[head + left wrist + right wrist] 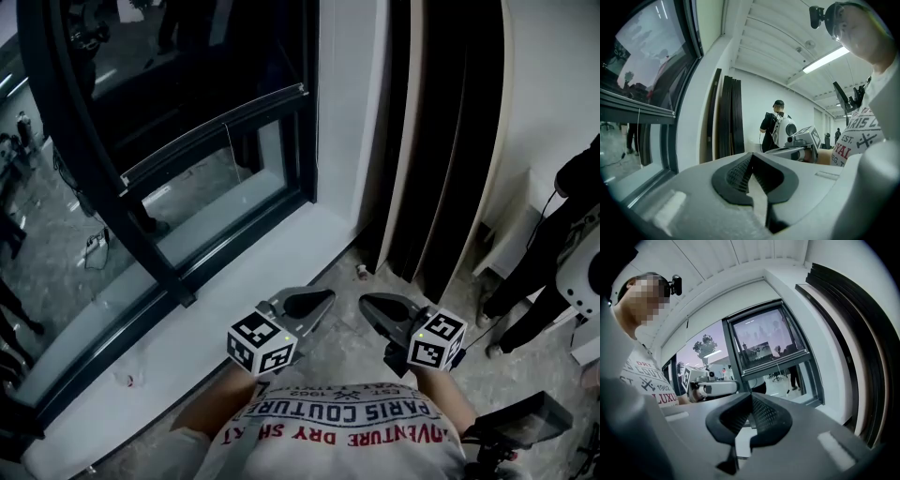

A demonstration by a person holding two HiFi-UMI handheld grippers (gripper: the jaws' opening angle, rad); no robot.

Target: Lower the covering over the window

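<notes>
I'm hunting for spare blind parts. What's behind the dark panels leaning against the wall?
Only white wall shows beside the dark panels, with a pale board standing among them. The space between panels and wall is hidden by the panels themselves.

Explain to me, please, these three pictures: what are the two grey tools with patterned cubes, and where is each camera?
A person holds two hand tools, each with two jaws: the left gripper and the right gripper. The cubes with square markers belong to them. The head view comes from a camera on the person's head, looking down; the other two come from cameras riding on the grippers. Both are shut and hold nothing. Beside them is a window with a white sill. Against the wall lean dark panels.
</notes>
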